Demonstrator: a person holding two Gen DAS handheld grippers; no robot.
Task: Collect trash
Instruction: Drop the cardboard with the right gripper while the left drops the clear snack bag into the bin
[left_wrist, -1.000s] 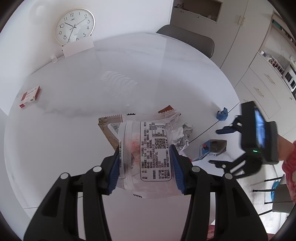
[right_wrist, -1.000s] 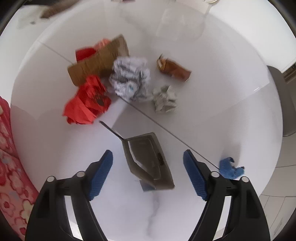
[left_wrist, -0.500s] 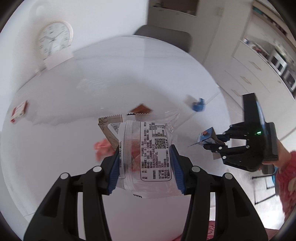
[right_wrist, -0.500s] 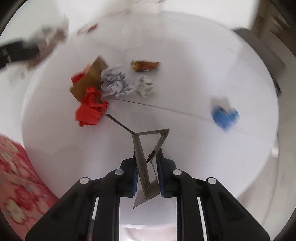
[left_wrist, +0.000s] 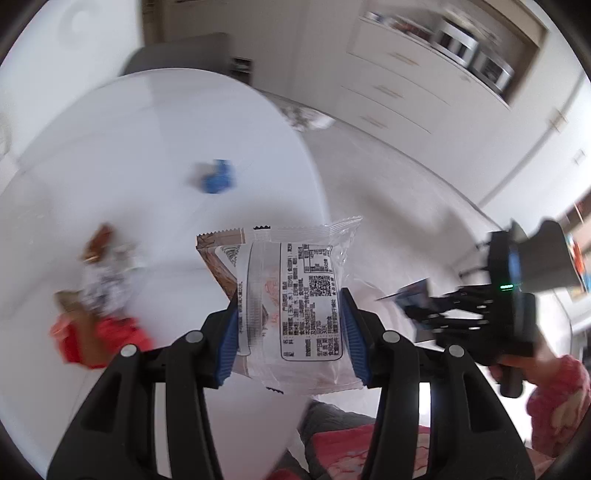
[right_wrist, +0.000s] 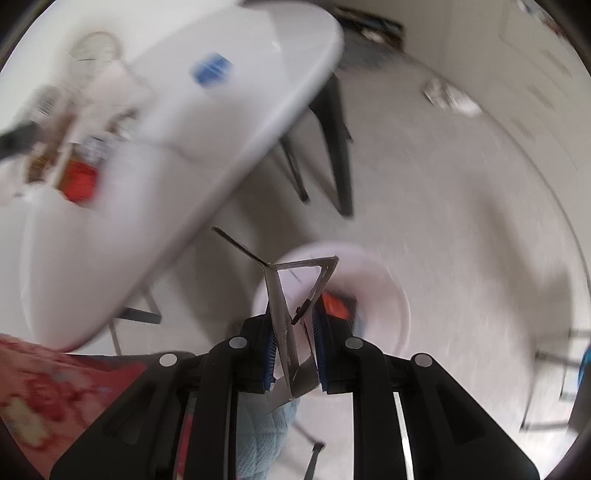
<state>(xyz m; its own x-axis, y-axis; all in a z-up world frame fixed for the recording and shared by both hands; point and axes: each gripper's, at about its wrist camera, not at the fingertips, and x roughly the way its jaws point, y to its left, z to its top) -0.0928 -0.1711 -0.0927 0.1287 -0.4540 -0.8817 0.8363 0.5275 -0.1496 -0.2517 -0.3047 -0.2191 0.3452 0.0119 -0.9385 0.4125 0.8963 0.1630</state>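
My left gripper (left_wrist: 291, 328) is shut on a clear printed snack wrapper (left_wrist: 295, 295) with a brown wrapper (left_wrist: 218, 254) behind it, held over the white table's edge. My right gripper (right_wrist: 293, 354) is shut on a flattened grey carton (right_wrist: 291, 295) and holds it above a white bin (right_wrist: 384, 295) on the floor, which has something red inside. The right gripper also shows at the right of the left wrist view (left_wrist: 424, 306). On the table lie a blue scrap (left_wrist: 216, 177), red crumpled paper (left_wrist: 99, 339), a crumpled printed ball (left_wrist: 103, 288) and a brown wrapper (left_wrist: 96, 245).
The round white table (right_wrist: 147, 206) stands on black legs (right_wrist: 332, 147) left of the bin. White cabinets and drawers (left_wrist: 399, 85) line the far wall. A grey chair (left_wrist: 184, 51) stands behind the table. The views are motion-blurred.
My right gripper closed on the grey carton, lifted it off the table and swung it right over the bin. My left gripper turned right, still holding the wrappers.
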